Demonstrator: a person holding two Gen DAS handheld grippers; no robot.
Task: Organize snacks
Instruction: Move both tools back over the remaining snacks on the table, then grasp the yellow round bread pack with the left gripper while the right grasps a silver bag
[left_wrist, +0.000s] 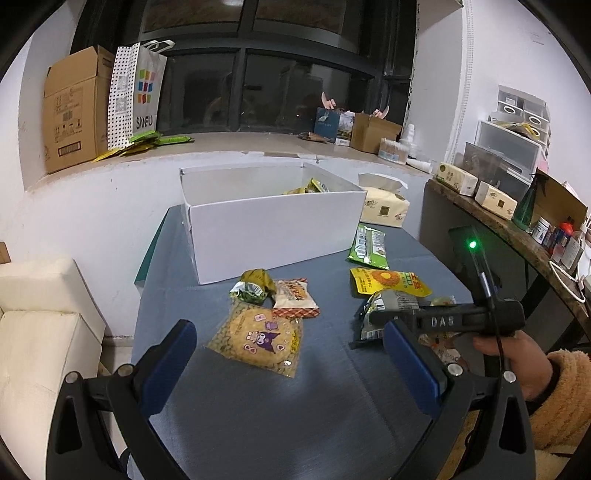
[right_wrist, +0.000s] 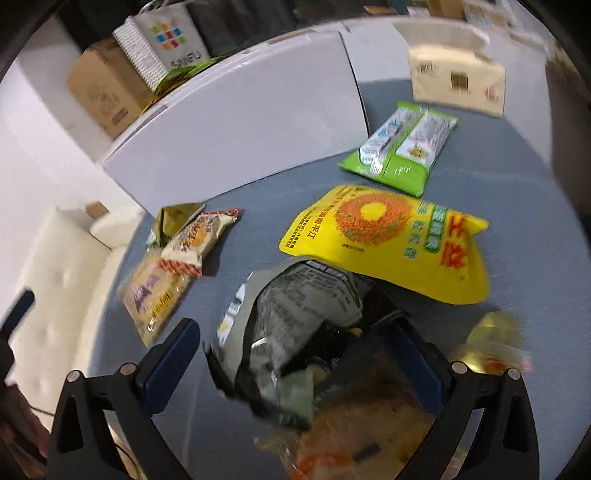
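My left gripper (left_wrist: 291, 356) is open, low over the blue table, with a cartoon cookie pack (left_wrist: 258, 341) just ahead of its fingertips. Beyond that lie an olive wrapper (left_wrist: 255, 286) and an orange-and-white snack (left_wrist: 295, 295). My right gripper (right_wrist: 293, 354) points steeply down with a crumpled grey-and-black snack bag (right_wrist: 295, 314) between its jaws. A gap shows at the left pad, so it is open. A yellow pouch (right_wrist: 388, 236) overlaps that bag, and a green pack (right_wrist: 402, 151) lies further off. The white box (left_wrist: 273, 221) stands behind with snacks inside.
A tissue pack (left_wrist: 384, 206) sits right of the box. A gold-wrapped item (right_wrist: 495, 332) and an orange clear packet (right_wrist: 362, 424) lie by the right gripper. A white cushioned seat (left_wrist: 40, 332) is on the left, a cluttered shelf (left_wrist: 517, 229) on the right.
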